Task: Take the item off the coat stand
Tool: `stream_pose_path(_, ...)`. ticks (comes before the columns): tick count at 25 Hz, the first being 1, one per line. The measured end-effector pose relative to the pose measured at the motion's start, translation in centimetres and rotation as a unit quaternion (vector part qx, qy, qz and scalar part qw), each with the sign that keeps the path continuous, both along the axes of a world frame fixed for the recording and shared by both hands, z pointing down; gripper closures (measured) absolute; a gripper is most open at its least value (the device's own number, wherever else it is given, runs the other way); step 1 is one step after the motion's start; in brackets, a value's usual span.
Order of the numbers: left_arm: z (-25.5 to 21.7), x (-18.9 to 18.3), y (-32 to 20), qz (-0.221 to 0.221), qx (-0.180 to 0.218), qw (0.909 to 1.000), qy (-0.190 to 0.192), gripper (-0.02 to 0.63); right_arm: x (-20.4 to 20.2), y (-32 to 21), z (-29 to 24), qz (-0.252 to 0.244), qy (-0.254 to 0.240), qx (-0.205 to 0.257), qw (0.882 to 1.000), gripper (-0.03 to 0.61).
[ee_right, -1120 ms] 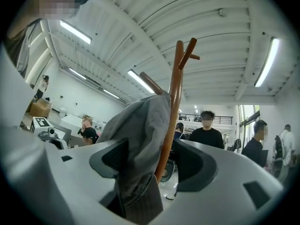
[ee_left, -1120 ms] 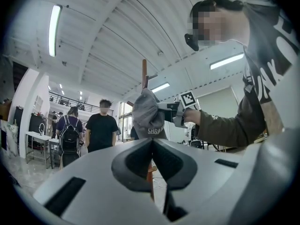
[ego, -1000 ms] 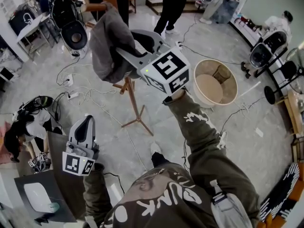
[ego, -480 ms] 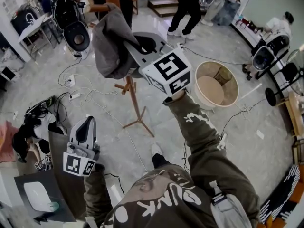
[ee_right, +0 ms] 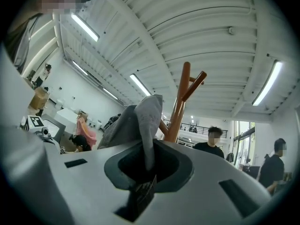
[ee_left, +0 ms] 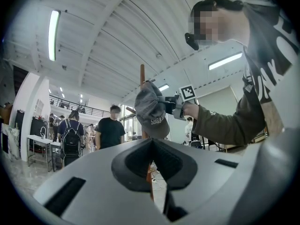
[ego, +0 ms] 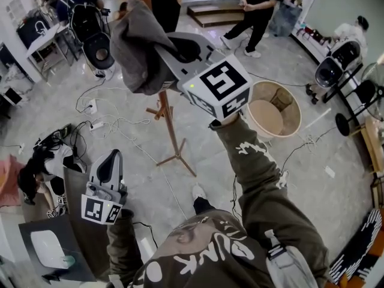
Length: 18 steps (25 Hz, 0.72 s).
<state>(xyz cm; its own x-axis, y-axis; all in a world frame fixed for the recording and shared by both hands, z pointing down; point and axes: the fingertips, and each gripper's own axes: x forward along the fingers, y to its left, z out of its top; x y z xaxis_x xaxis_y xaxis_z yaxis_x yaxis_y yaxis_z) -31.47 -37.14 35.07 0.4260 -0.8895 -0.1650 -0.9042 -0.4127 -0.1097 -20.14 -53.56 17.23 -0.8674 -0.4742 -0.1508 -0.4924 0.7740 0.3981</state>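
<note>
A grey cap (ego: pixel 135 47) hangs at the top of the wooden coat stand (ego: pixel 170 122). My right gripper (ego: pixel 161 65) is shut on the cap's edge, and in the right gripper view the grey cloth (ee_right: pixel 140 116) runs down between the jaws (ee_right: pixel 149 158) with the stand's pegs (ee_right: pixel 182 95) just behind. The left gripper view shows the cap (ee_left: pixel 151 111) held beside the pole (ee_left: pixel 142 76). My left gripper (ego: pixel 110 156) is low at the left, far from the stand, its jaws together (ee_left: pixel 151 144) with nothing in them.
A round wicker basket (ego: pixel 273 107) stands on the floor right of the stand. Cables (ego: pixel 96 116) trail across the tiles. Strollers (ego: pixel 96 38) and several people are at the back, and a dark table (ego: pixel 42 245) is at lower left.
My right gripper has risen with the cap in it, so the cap now sits higher against the stand's top. The left gripper has stayed put.
</note>
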Motion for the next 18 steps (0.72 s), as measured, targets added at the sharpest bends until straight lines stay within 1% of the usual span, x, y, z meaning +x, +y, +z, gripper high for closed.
stream_pose_path(9, -1.0, 0.8, 2.3, 0.002, 0.01, 0.9999, -0.004, 0.609, 1.0, 4.3, -2.0, -0.013, -0.007, 0.023, 1.0, 0.546)
stream_pose_path(14, -1.4, 1.1, 3.8, 0.003, 0.012, 0.9999, -0.006, 0.609, 1.6, 7.2, -2.1, -0.024, -0.015, 0.024, 0.999, 0.546)
stream_pose_path(18, -1.7, 1.3, 4.9, 0.007, 0.015, 0.9998, -0.007, 0.609, 1.9, 9.2, -1.1, -0.027, -0.012, 0.024, 0.999, 0.546)
